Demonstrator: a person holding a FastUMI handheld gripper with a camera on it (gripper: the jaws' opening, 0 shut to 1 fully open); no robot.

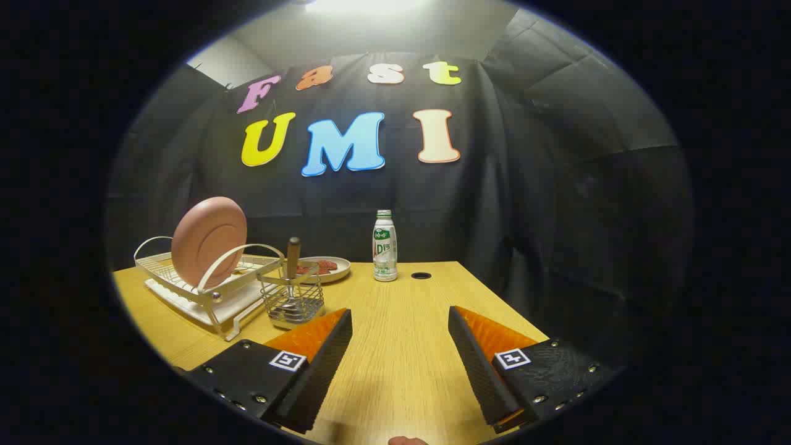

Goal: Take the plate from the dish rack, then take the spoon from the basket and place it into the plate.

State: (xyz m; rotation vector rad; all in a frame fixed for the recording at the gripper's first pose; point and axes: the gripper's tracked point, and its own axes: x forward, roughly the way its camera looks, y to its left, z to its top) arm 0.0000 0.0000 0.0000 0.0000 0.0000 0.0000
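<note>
Step one pending: the tongs (400,321) stand wide and empty above the wooden surface (395,346). Next, approach the upright round pink plate (209,242) in the white wire dish rack (204,290).

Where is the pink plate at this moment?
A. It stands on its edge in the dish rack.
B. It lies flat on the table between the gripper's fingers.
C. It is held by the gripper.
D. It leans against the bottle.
A: the pink plate stands on its edge in the dish rack, well beyond the open gripper, whose fingers hold nothing.
</note>
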